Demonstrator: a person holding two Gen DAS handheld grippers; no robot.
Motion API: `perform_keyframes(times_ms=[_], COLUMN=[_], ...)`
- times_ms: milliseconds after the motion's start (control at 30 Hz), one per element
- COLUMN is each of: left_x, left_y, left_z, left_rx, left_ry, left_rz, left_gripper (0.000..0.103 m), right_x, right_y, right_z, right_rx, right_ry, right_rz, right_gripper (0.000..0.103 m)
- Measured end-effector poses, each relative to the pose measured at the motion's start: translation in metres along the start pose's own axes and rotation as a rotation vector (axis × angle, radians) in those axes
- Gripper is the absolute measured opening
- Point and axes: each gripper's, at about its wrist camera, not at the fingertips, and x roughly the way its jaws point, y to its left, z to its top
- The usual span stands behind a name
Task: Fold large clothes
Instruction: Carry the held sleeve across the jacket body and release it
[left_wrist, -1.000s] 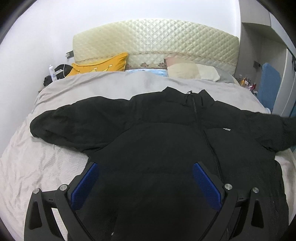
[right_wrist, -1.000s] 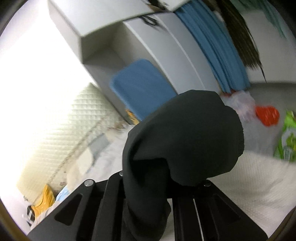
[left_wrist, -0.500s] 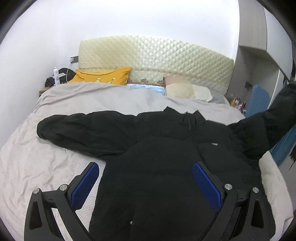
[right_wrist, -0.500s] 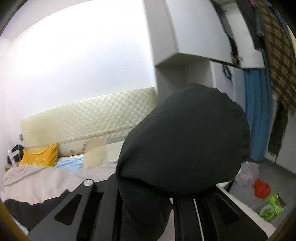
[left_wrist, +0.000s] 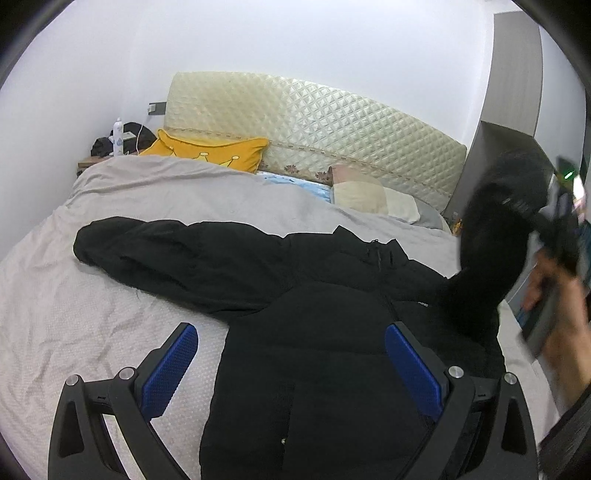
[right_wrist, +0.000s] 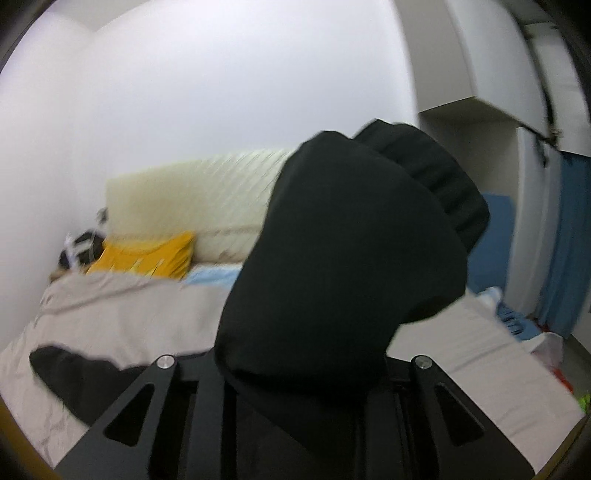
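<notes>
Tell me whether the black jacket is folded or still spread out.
Mostly spread: the black jacket lies flat on the bed, one sleeve stretched out. The right gripper holds the other sleeve raised.

Black puffer jacket (left_wrist: 317, 332) flat, 1 sleeve (right_wrist: 351, 266) lifted.

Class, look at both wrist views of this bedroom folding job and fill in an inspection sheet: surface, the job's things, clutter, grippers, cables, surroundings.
Surface: bed under a wrinkled grey cover.
Job's things: black jacket lying front up; one sleeve flat on the cover, the other sleeve lifted off the bed.
Clutter: yellow cushion, beige pillow, bottle and dark items at the bedside.
Grippers: left gripper open above the jacket, holding nothing; right gripper shut on the lifted sleeve.
Cables: thin white cord by the bottle.
Surroundings: quilted headboard, white wall, wardrobe, blue curtain.
</notes>
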Motion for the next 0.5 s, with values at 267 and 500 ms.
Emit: perform_keyframes(times_ms=[267, 500], left_x=[0.003, 0.015], left_y=[0.023, 0.031], left_z=[0.003, 0.001], left_rx=[-0.047, -0.064], left_ry=[0.000, 0.021], left_rz=[0.004, -0.004], left_gripper=[0.102, 0.102], right_x=[0.059, 0.097], right_y=[0.100, 0.145], right_z=[-0.096, -0.167], right_rx=[-0.133, -0.276], right_ry=[0.169, 0.298], right_rz=[0.120, 0.124], right_gripper=[0.021, 0.028])
